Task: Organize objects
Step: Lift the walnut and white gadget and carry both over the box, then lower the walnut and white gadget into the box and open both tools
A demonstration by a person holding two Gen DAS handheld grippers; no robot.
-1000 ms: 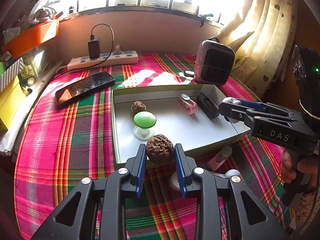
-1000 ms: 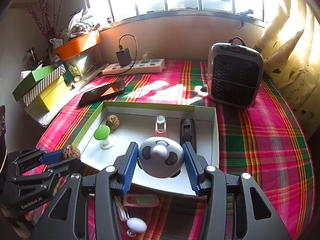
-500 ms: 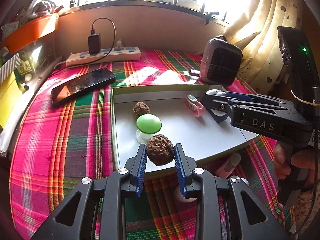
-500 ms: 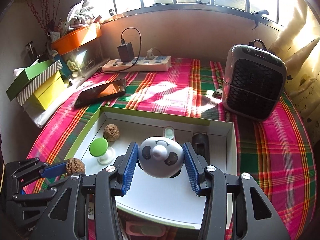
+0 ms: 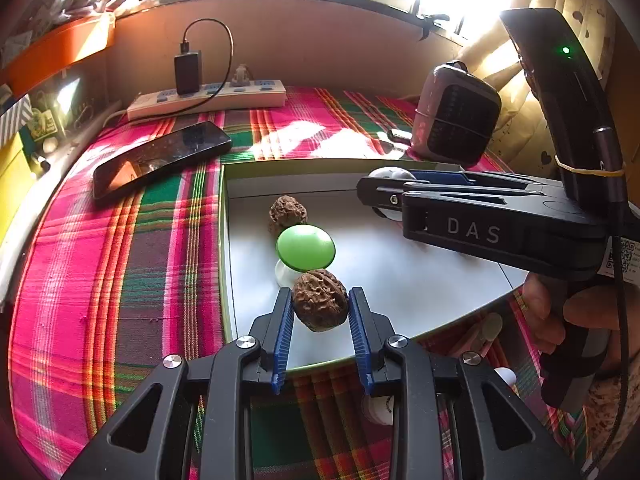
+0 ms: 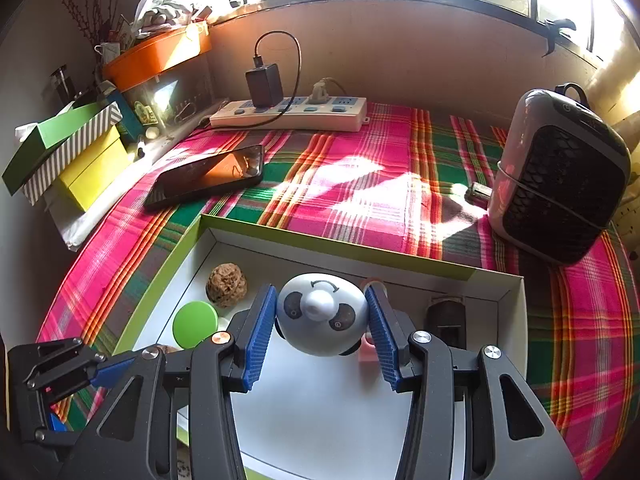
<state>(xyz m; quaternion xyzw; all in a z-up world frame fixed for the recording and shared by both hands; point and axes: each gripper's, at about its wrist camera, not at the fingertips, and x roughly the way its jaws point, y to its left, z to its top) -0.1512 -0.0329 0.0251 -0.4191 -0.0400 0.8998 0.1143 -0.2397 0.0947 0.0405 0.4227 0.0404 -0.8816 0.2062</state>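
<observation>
My left gripper point(image 5: 319, 307) is shut on a brown walnut point(image 5: 319, 305), held over the front of the white box point(image 5: 400, 280) with a green rim. My right gripper point(image 6: 322, 316) is shut on a white panda-faced ball point(image 6: 322, 314) above the middle of the box point(image 6: 320, 400); it also shows in the left wrist view point(image 5: 480, 216). In the box lie a second walnut point(image 5: 287, 213) point(image 6: 226, 285), a green mushroom-shaped toy point(image 5: 306, 249) point(image 6: 195, 325), a pink item point(image 6: 366, 350) behind the ball and a dark item point(image 6: 446, 320).
A black phone point(image 6: 208, 176), a power strip with charger point(image 6: 288, 114) and a small heater point(image 6: 560, 176) sit on the plaid cloth beyond the box. Stacked boxes point(image 6: 64, 152) stand at far left. Small items point(image 5: 486, 330) lie before the box's front edge.
Both grippers moved forward over the box with their loads. The right gripper now sits deeper, above the box's middle; the left one has carried the walnut past the front rim.
</observation>
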